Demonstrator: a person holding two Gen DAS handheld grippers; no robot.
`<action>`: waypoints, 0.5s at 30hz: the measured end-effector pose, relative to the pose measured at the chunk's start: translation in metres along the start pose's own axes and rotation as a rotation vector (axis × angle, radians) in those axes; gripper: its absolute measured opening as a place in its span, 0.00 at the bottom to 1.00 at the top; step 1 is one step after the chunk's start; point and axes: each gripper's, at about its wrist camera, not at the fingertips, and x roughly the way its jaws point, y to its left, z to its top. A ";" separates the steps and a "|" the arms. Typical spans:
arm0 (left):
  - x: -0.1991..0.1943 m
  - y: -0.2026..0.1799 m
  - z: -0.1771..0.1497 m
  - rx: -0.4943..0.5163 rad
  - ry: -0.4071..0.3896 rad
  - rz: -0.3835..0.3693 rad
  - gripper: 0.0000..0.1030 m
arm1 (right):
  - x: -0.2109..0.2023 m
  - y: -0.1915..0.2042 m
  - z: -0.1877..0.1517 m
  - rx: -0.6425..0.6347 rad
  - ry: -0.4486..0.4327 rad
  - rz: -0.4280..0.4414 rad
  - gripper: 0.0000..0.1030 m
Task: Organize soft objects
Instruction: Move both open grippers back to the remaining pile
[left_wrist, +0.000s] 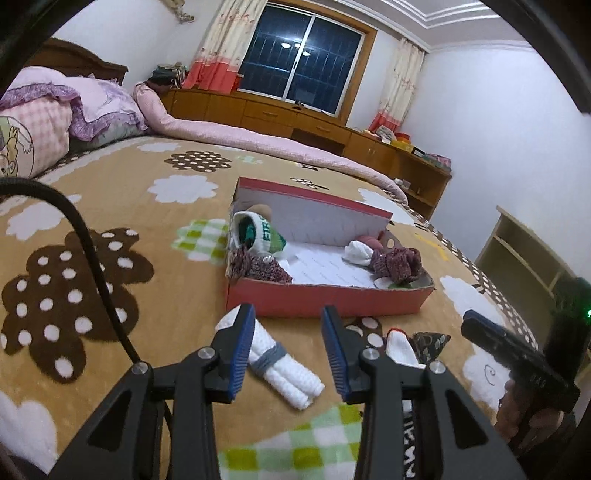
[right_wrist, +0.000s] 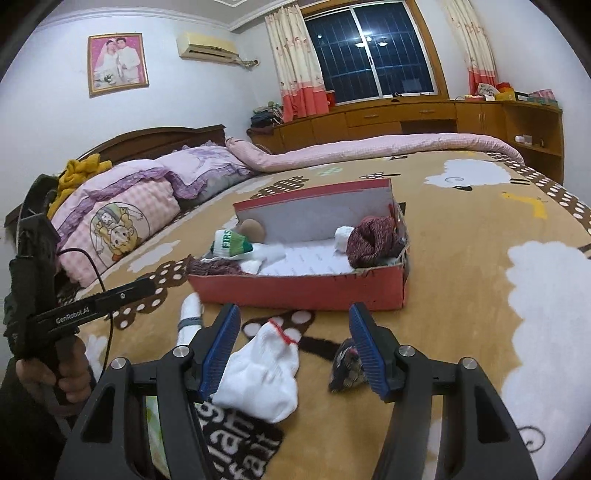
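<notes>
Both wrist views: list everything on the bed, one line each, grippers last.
Box: 1, red, white inside, open, mid-bed.
Maroon socks: 2 bundles, one at each end of the box.
Green-white sock: 1, box's left end.
Tan ball: 1, behind the green-white sock.
White roll: 1, in the box beside the right maroon bundle.
Banded roll: 1, white with grey band, on the blanket before the box.
White sock: 1, red-stitched, on the blanket.
Patterned bundle: 1, dark, right of the white sock.
Pillows: pink and purple, at the headboard.
Left gripper: open, over the banded roll.
Right gripper: open, over the white sock.
</notes>
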 end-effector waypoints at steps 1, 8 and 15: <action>-0.002 0.001 -0.002 -0.009 0.001 -0.002 0.38 | 0.001 0.000 -0.001 -0.003 0.002 0.002 0.61; 0.011 0.003 -0.005 -0.014 0.044 0.010 0.38 | 0.011 0.000 -0.007 -0.013 0.045 0.023 0.61; 0.050 0.001 -0.019 0.029 0.215 0.106 0.38 | 0.019 0.001 -0.015 -0.024 0.083 0.025 0.61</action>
